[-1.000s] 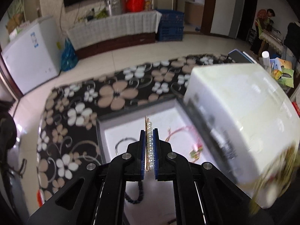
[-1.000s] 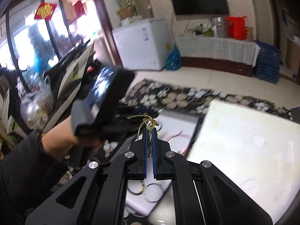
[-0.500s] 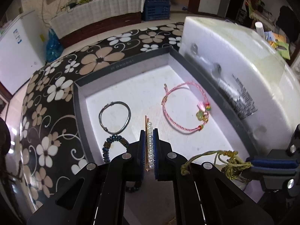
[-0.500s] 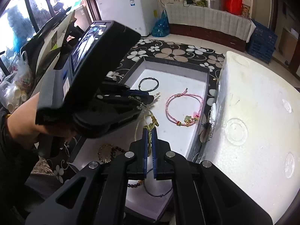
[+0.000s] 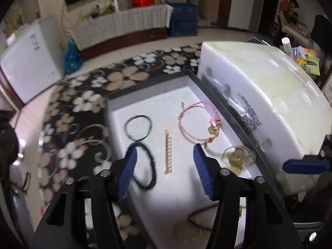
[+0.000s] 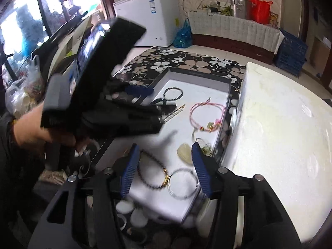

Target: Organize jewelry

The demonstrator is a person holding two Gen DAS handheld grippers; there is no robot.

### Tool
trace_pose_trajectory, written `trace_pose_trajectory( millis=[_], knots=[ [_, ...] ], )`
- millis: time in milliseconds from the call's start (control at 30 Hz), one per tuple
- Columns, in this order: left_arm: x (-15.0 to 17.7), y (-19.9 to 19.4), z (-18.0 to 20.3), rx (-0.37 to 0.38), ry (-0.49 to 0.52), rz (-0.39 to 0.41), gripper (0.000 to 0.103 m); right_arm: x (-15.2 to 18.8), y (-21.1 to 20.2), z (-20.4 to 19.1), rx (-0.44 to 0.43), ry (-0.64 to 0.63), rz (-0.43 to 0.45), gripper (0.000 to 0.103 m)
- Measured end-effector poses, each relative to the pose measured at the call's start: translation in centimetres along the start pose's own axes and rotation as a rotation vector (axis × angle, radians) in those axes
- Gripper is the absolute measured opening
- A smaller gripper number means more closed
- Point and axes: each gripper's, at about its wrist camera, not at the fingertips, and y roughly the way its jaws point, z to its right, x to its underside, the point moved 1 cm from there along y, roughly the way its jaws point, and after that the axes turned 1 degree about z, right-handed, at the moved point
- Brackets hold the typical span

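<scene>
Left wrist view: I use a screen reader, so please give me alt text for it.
The open left gripper hovers over a shallow white-lined tray where a gold pearl-lined hair clip lies flat between a thin dark bangle and a pink cord bracelet. A tangled olive cord lies near the tray's right wall.

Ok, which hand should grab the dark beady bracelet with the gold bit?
Right. The beaded bracelet lies just ahead of the open right gripper, partly between its fingers. The left gripper, also open, hovers farther up the tray, over the pearl clip.
</scene>
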Motion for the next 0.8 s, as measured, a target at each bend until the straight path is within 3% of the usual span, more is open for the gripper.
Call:
trace_pose_trajectory(
  millis=[167, 233, 433, 533, 633, 733, 800],
  knots=[
    [3.7, -4.8, -0.7, -0.091, -0.064, 0.029, 0.070, 3.2, -2.5, -1.3, 0.017, -0.034, -0.009, 0.063],
    [5.6, -6.4, -0.8, -0.101, -0.102, 0.038, 0.074, 4.9, -3.2, -1.4, 0.028, -0.031, -0.024, 0.075],
    [11.1, -10.0, 0.7, -0.177, -0.249, 0.034, 0.085, 8.7, -5.0, 0.4, 0.073, 0.070, -0.048, 0.097],
    [13.0, -11.0, 2.4, -0.204, -0.281, 0.042, 0.089, 9.9, -5.7, 1.7, 0.128, 0.134, -0.045, 0.098],
    [14.4, -11.5, 4.3, -0.290, -0.230, 0.035, 0.091, 10.5, -6.4, 2.9, 0.185, 0.188, -0.034, 0.098],
    [15.4, -11.5, 5.3, -0.226, -0.237, 0.018, 0.092, 10.5, -6.8, 3.5, 0.230, 0.201, -0.007, 0.098],
    [15.9, -11.2, 5.7, -0.223, -0.239, 0.004, 0.092, 10.8, -7.0, 3.7, 0.242, 0.201, -0.001, 0.098]
  ],
)
